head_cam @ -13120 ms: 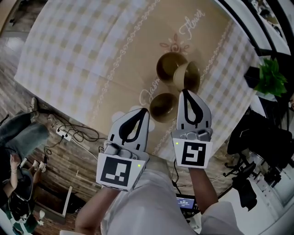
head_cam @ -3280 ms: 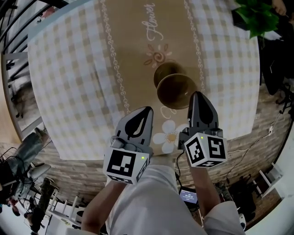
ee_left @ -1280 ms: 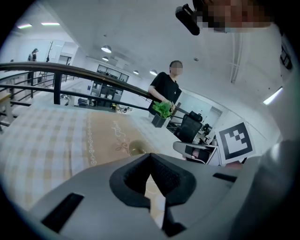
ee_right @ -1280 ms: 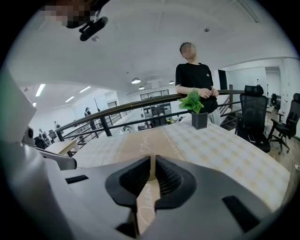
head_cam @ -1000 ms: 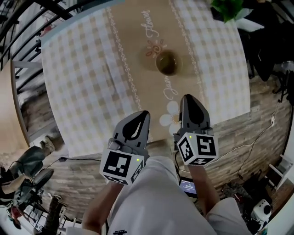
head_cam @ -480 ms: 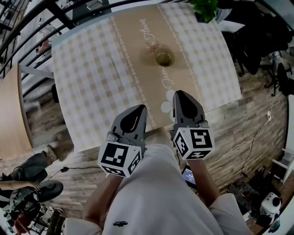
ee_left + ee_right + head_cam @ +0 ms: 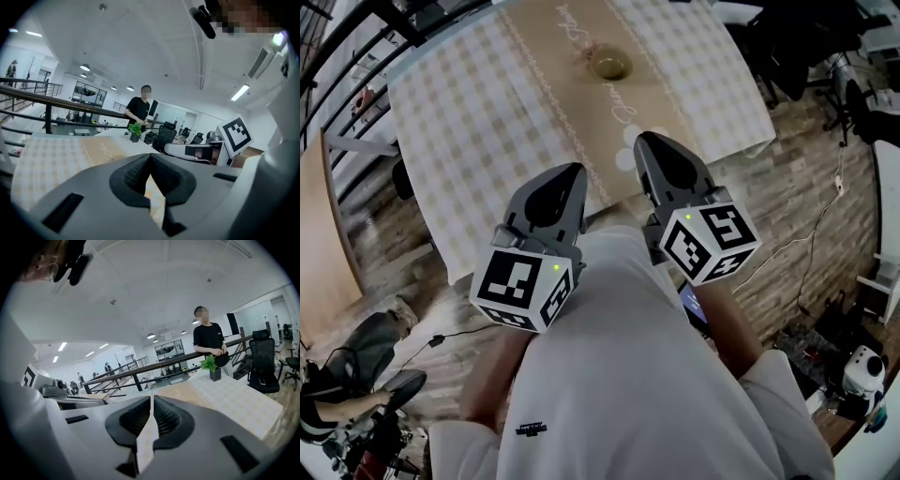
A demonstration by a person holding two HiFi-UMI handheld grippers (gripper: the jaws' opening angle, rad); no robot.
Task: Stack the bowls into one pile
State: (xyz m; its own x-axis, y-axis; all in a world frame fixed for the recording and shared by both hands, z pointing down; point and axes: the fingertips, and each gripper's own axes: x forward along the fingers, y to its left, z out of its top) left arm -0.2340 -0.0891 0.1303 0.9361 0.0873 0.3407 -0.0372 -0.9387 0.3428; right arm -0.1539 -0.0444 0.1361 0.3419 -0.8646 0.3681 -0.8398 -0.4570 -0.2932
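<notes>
The bowls stand as one small olive-brown pile [image 7: 609, 67] on the tan runner of the checked table [image 7: 450, 94], far up in the head view. Both grippers are held close to the person's body, off the table's near edge and well away from the pile. My left gripper [image 7: 565, 178] has its jaws together with nothing between them, and so does my right gripper [image 7: 652, 145]. The left gripper view looks along the shut left gripper [image 7: 150, 161] across the tabletop. The right gripper [image 7: 153, 401] is also shut, and the pile is hidden in both gripper views.
A small potted plant [image 7: 135, 130] [image 7: 209, 363] sits at the table's far end, with a person in black [image 7: 208, 341] standing behind it. A dark railing [image 7: 154, 365] and an office chair [image 7: 262, 359] flank the table. Another person [image 7: 337, 394] is at lower left.
Three separate bowls became one pile. Since then both grippers have drawn back to the body, and the table and pile have receded up the head view.
</notes>
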